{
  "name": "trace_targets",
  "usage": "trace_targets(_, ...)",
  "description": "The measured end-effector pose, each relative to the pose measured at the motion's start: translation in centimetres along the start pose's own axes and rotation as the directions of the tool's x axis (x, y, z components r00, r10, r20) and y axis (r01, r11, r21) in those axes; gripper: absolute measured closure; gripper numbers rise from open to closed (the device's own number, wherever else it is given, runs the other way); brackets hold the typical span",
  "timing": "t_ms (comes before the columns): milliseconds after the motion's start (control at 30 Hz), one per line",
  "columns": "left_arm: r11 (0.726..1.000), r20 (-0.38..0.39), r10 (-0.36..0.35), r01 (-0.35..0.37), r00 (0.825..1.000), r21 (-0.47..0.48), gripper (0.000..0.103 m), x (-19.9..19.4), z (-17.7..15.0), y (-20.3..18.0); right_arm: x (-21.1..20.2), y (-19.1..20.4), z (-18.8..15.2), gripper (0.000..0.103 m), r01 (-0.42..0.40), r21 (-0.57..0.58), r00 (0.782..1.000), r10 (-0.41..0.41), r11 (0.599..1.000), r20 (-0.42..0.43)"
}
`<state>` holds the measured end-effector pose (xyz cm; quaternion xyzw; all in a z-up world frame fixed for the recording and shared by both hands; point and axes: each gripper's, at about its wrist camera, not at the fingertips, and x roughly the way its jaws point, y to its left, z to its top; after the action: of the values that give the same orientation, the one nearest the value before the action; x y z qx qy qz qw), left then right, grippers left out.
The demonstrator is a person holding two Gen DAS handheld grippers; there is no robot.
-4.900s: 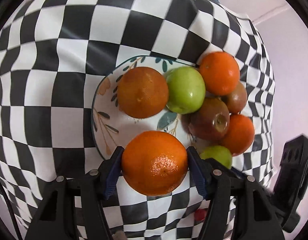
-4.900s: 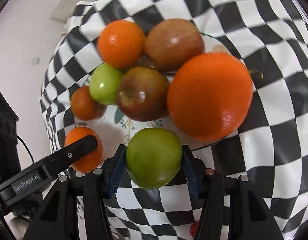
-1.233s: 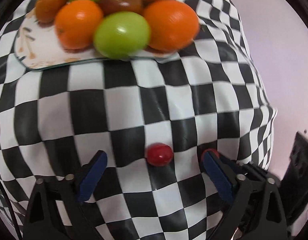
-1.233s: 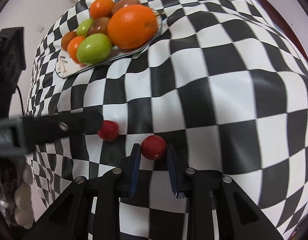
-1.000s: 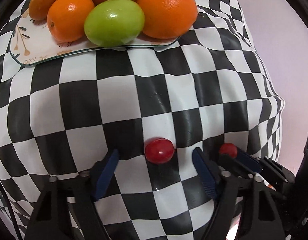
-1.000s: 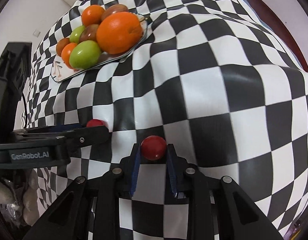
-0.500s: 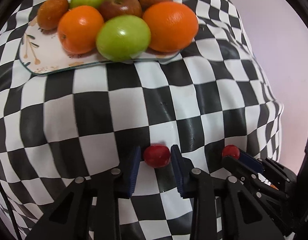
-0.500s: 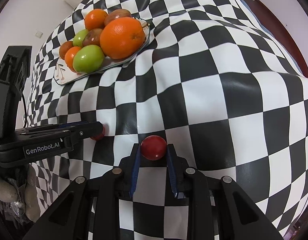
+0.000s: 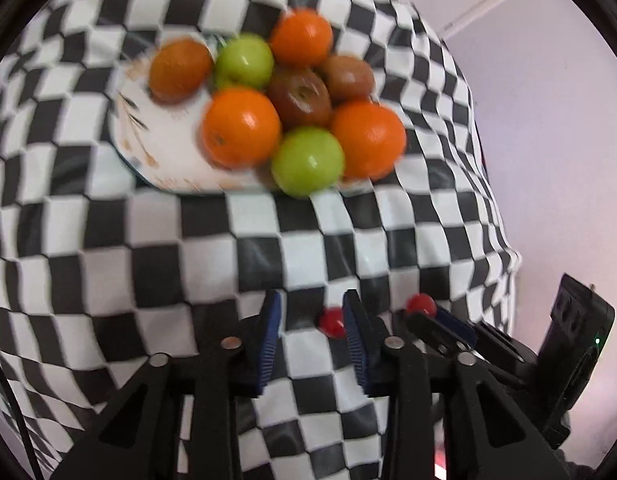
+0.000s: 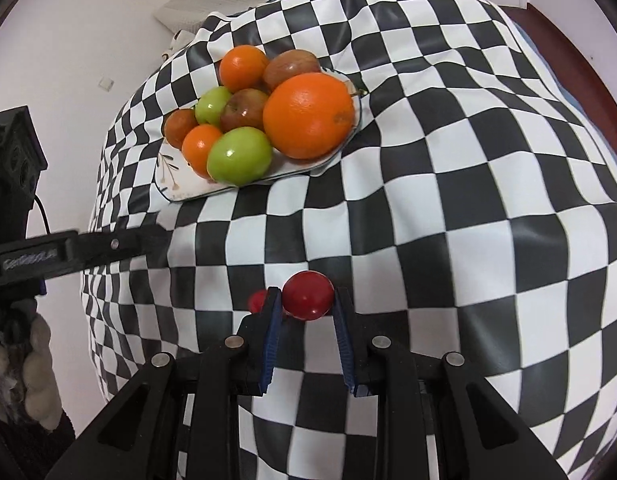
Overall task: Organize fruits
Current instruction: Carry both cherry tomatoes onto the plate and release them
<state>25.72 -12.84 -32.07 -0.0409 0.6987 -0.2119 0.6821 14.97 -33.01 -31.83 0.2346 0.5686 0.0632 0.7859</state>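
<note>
Holding a cherry [image 10: 308,295] in our right gripper [image 10: 306,312], we face the plate [image 10: 176,192], well ahead and leftward. Our left gripper [image 9: 312,320] looks loosened; its cherry [image 9: 332,321] sits against the right finger, over the cloth's [image 10: 448,200] near edge.

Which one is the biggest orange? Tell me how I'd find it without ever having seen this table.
Start at the white floral plate piled with fruit on the black-and-white checked cloth. In the right wrist view, the big orange sits at the plate's right-hand edge, beside a green apple. It is plainly larger than every other fruit on the plate.
</note>
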Motion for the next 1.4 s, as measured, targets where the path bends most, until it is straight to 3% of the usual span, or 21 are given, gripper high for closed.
trace_targets(67, 1.000, -0.056, -0.010, 0.011, 0.998, 0.014, 0.063, 2.0, -0.2, -0.9, 0.0, 0.0, 0.0, 0.075, 0.005, 0.000, 1.000, -0.005, 1.000, 0.002)
trace_targets(200, 0.999, -0.145, -0.008, 0.013, 0.989, 0.037, 0.063, 6.0, -0.9, -2.3, 0.1, -0.9, -0.8, 0.075, 0.026, 0.014, 1.000, -0.026, 1.000, -0.016)
trace_targets(400, 0.994, -0.194, 0.070, -0.052, 0.978, 0.096, 0.063, 9.6, -1.4, -3.7, -0.3, -2.9, -1.7, 0.075, 0.056, 0.048, 0.998, -0.055, 0.997, -0.018)
trace_targets(567, 0.989, -0.141, 0.095, -0.078, 0.985, 0.123, 0.064, 9.3, -2.1, -4.2, -0.5, -3.9, -2.0, 0.075, 0.066, 0.069, 0.998, -0.065, 0.995, -0.008)
trace_targets(733, 0.988, -0.118, 0.102, -0.087, 0.988, 0.131, 0.073, 9.3, -2.5, -4.8, -0.7, -4.5, -2.2, 0.075, 0.066, 0.078, 0.998, -0.066, 0.995, -0.010)
trace_targets(933, 0.990, -0.081, 0.084, -0.074, 0.993, 0.116, 0.077, 8.0, -0.7, -4.9, -0.9, -4.4, -2.3, 0.075, 0.064, 0.080, 0.998, -0.064, 0.995, -0.005)
trace_targets(1167, 0.994, -0.107, 0.036, -0.024, 0.994, 0.107, 0.072, 7.0, 0.1, -3.5, -1.0, -4.1, -2.0, 0.075, 0.056, 0.073, 0.998, -0.056, 0.996, -0.001)
trace_targets(1267, 0.989, -0.131, 0.057, -0.038, 0.990, 0.146, 0.064, 8.1, 0.3, -3.9, -0.8, -4.1, -1.9, 0.075, 0.057, 0.073, 0.998, -0.057, 0.996, -0.004)
trace_targets(1400, 0.978, -0.128, 0.105, -0.079, 0.986, 0.194, 0.064, 10.2, -0.3, -5.9, -0.7, -4.3, -2.0, 0.075, 0.063, 0.077, 0.998, -0.062, 0.995, -0.009)
